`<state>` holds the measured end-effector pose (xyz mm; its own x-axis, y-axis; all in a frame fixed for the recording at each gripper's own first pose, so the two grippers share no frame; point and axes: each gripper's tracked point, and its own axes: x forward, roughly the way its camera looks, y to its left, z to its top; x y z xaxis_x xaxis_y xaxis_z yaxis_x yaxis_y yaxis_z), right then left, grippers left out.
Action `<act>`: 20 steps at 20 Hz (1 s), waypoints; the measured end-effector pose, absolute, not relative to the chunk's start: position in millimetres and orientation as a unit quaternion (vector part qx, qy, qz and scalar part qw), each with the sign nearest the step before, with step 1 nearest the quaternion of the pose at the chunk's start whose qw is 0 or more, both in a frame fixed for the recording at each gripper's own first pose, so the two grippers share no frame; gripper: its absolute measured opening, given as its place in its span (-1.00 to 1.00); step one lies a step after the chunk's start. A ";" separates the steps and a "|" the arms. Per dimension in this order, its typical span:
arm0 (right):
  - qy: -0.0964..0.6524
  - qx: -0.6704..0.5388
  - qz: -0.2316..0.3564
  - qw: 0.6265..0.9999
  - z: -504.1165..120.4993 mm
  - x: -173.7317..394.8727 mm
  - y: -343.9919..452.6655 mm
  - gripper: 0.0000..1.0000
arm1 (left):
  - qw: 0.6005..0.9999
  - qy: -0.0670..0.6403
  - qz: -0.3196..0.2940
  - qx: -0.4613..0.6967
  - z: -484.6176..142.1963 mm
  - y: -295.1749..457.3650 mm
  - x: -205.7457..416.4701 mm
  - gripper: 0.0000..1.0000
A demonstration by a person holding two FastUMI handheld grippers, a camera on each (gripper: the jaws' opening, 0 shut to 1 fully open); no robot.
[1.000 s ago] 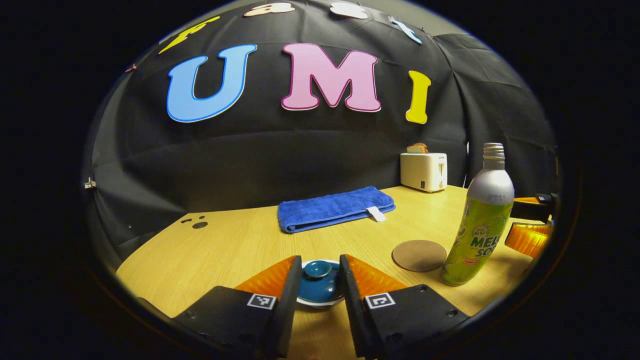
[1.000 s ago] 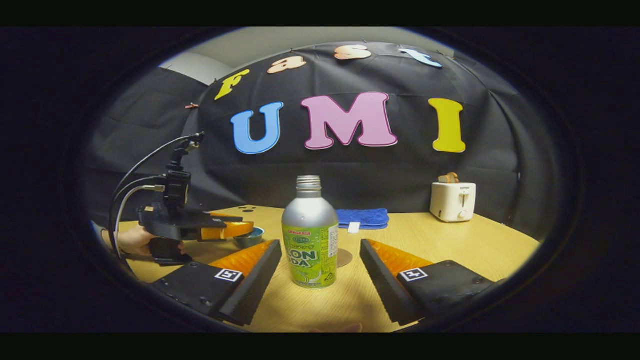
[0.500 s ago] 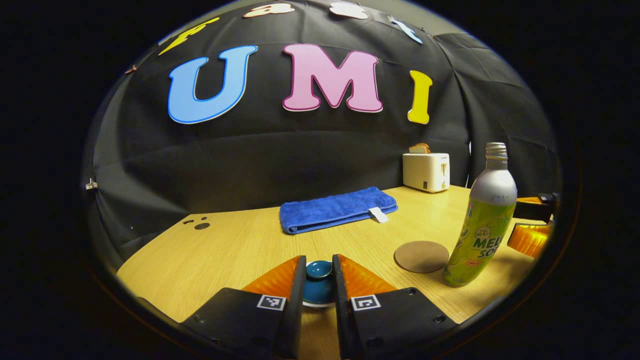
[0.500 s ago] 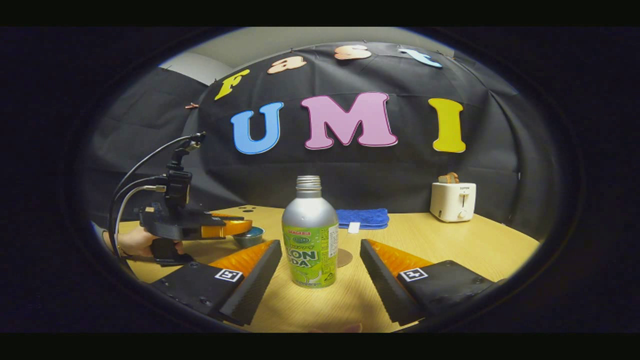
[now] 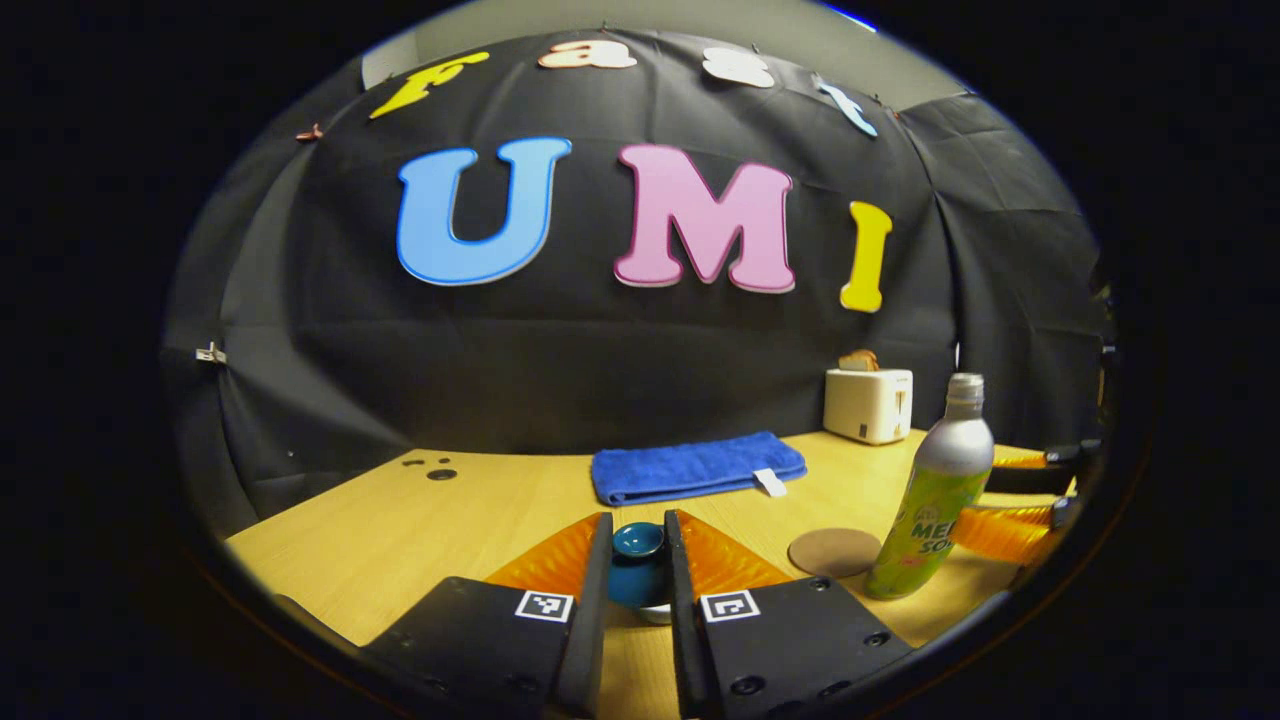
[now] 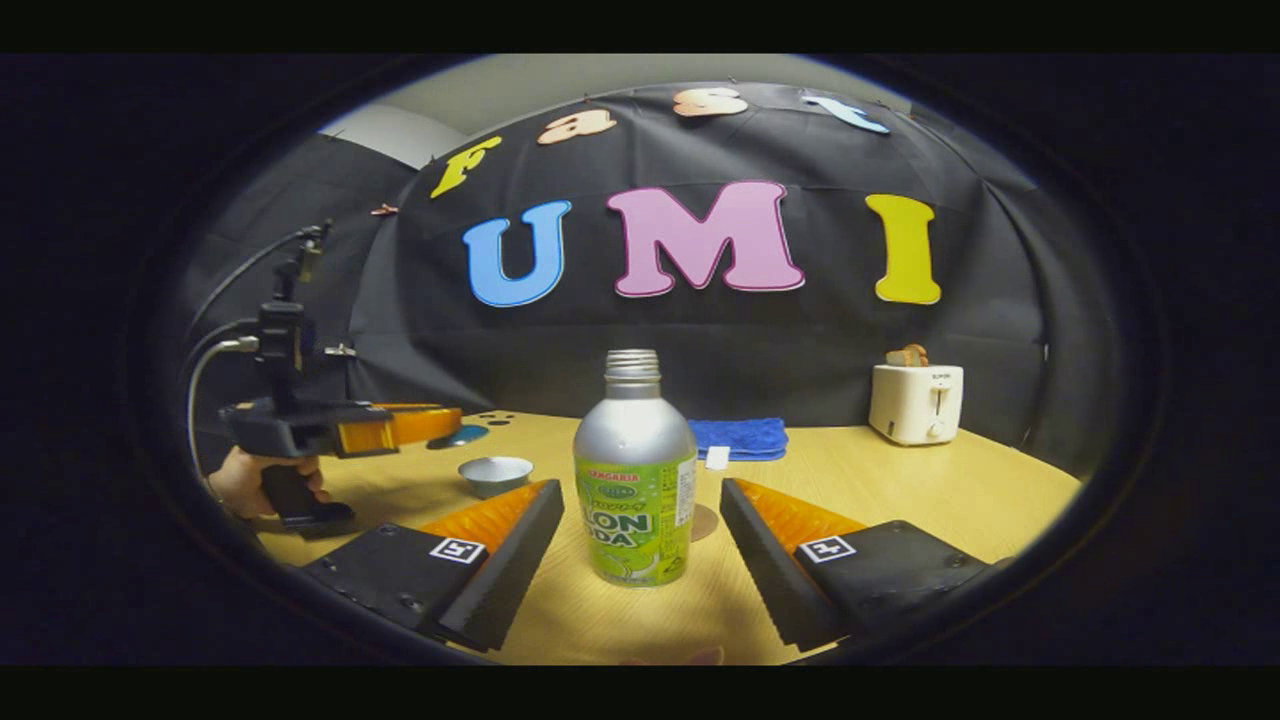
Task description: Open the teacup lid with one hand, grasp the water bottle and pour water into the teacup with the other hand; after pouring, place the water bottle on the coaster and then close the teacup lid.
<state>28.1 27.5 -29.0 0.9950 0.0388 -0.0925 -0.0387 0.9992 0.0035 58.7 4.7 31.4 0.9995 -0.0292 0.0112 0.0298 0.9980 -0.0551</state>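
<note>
Lid sides hidden between the left gripper fingers, coaster mostly behind the bottle, towel partly behind it too, toaster slot contents too small to tell.

We see a light wood-grain worktop closed in behind and at the sides by black cloth hung in folds and pinned along its top edge. Above the cloth, a strip of pale grey wall shows. At the far right of the worktop stands a white toaster with bread in its slot; a folded blue towel lies along the back edge. The light is dim and warm
</note>
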 end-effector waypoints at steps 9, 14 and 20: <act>0.049 -0.001 0.015 0.999 -35.0 56.5 36.6 0.63 | 0.992 -0.076 -0.021 -0.094 61.9 20.8 17.9 -0.36; 0.056 -0.082 0.005 0.995 -35.0 69.7 38.9 0.60 | 0.991 -0.119 0.000 -0.061 75.1 41.6 -0.1 -0.30; 0.064 -0.310 0.002 0.949 -15.0 105.9 29.0 0.60 | 0.992 -0.115 -0.002 -0.060 70.5 54.0 3.6 -0.36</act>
<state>105.9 29.0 -15.0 0.9918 -0.0349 -0.1227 -0.0442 0.8080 -0.5875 3.6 54.0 70.5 0.9737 0.0098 0.2277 0.0177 0.9928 -0.1183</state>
